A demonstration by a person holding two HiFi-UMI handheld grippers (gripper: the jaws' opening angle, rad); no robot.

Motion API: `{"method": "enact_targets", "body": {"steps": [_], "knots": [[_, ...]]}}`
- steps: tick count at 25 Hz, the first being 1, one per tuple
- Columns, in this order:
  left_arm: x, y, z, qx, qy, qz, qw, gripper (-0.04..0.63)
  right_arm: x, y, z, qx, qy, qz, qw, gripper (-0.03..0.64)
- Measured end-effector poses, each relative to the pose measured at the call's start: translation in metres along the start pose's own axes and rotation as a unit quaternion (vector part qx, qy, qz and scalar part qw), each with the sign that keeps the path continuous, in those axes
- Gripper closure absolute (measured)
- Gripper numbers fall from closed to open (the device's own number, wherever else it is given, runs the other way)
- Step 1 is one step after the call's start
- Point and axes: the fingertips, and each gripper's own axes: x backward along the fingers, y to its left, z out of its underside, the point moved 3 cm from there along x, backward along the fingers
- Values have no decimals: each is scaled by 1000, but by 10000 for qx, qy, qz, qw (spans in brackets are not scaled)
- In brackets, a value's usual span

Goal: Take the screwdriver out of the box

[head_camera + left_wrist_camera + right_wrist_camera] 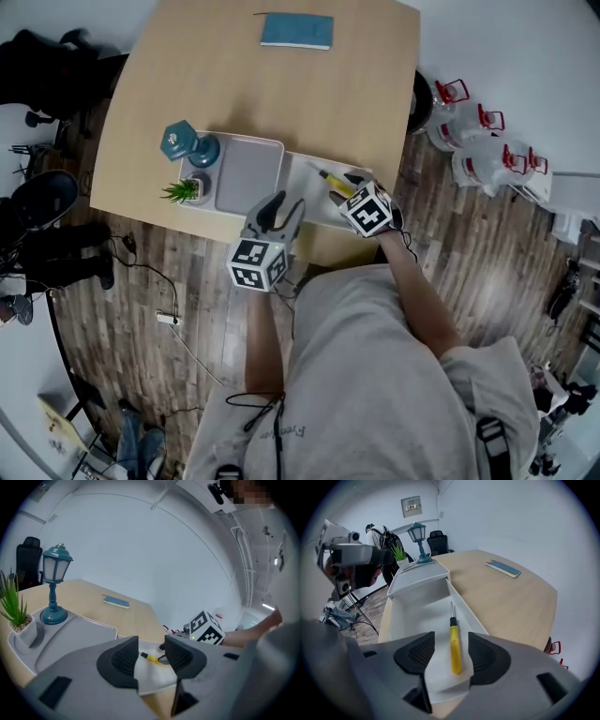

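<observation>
A screwdriver (333, 184) with a yellow handle and a thin metal shaft lies flat in a white open box (302, 172) at the table's near edge. My right gripper (343, 191) points steeply down into the box and is open. In the right gripper view the screwdriver handle (455, 648) lies between the two pads without touching either. My left gripper (280, 210) hangs open at the box's near left side with nothing in it. From the left gripper view the screwdriver (151, 657) shows beyond the pads, with the right gripper's marker cube (205, 627) behind it.
A grey tray (248, 171) joins the box on the left and carries a teal lantern lamp (187, 144) and a small potted plant (182, 192). A blue notebook (296, 30) lies at the table's far side. Cables and gear lie on the wooden floor around.
</observation>
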Motion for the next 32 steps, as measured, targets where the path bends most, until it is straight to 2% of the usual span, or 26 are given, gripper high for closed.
{"method": "enact_targets", "body": {"steps": [7, 13, 16, 20, 22, 23, 26, 32], "knots": [[-11, -6, 5, -74, 168, 302, 9994, 428, -4, -2, 1, -68, 236, -143, 9996, 394], [-17, -23, 7, -172, 256, 633, 9975, 428, -13, -14, -4, -219, 461, 247, 9984, 399], [-19, -27, 12, -151, 295, 754, 9966, 428, -20, -10, -8, -168, 532, 232, 9982, 399], [-19, -21, 16, -27, 284, 787, 9965, 430, -32, -2, -4, -134, 773, 76, 9969, 413], [-18, -17, 16, 41, 250, 798, 9965, 430, -36, -3, -2, -106, 897, 169, 9958, 431], [-18, -16, 15, 52, 236, 821, 9963, 430, -37, -5, -1, -68, 967, 243, 9950, 463], [-18, -16, 12, -28, 216, 897, 9957, 430, -40, -7, 0, 10, 1214, 363, 9919, 499], [-19, -10, 7, -51, 140, 920, 9956, 430, -45, -3, -4, 83, 1412, 206, 9897, 471]]}}
